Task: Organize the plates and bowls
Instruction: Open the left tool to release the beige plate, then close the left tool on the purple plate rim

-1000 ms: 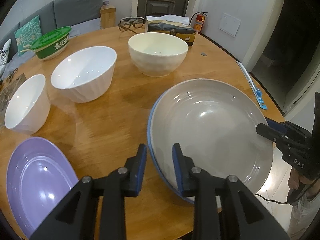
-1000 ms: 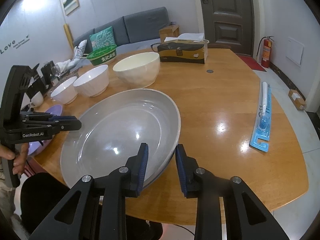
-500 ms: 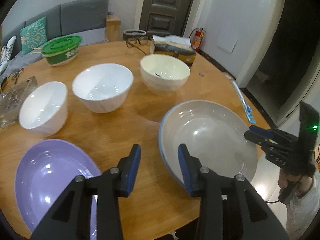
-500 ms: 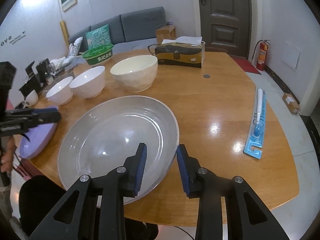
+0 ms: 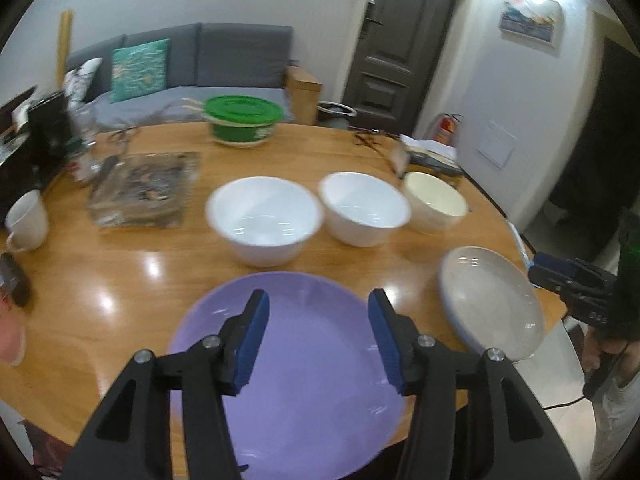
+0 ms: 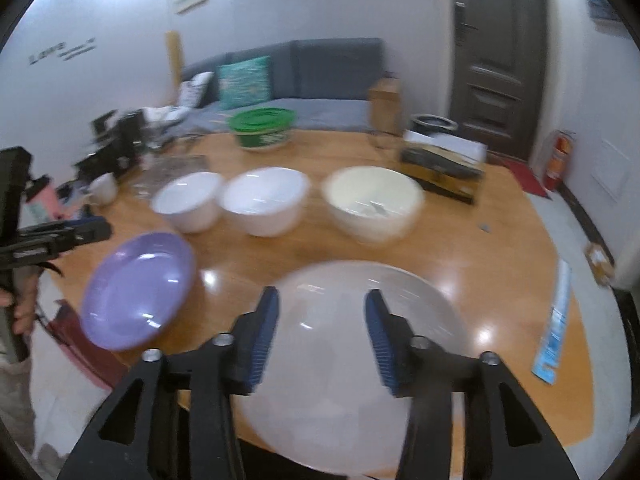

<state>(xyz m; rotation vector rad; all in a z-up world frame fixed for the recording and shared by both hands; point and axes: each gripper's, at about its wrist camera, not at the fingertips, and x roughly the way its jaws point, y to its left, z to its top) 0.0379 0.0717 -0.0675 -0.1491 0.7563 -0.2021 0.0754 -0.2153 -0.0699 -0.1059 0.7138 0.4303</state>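
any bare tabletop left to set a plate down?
Yes: bare wood between the grey plate, tissue box and blue package. Another patch between mug and purple plate. Crowded along the three-bowl row.

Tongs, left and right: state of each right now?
Left tongs: open, empty, over the round purple plastic plate.
Right tongs: open, empty, over the round grey ceramic plate.

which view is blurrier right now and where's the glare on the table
Right wrist view: heavier motion blur, smearing the cream bowl and gray plate. Left wrist view: milder blur on the white bowl; ceiling-light glare on the table left of the purple plate.
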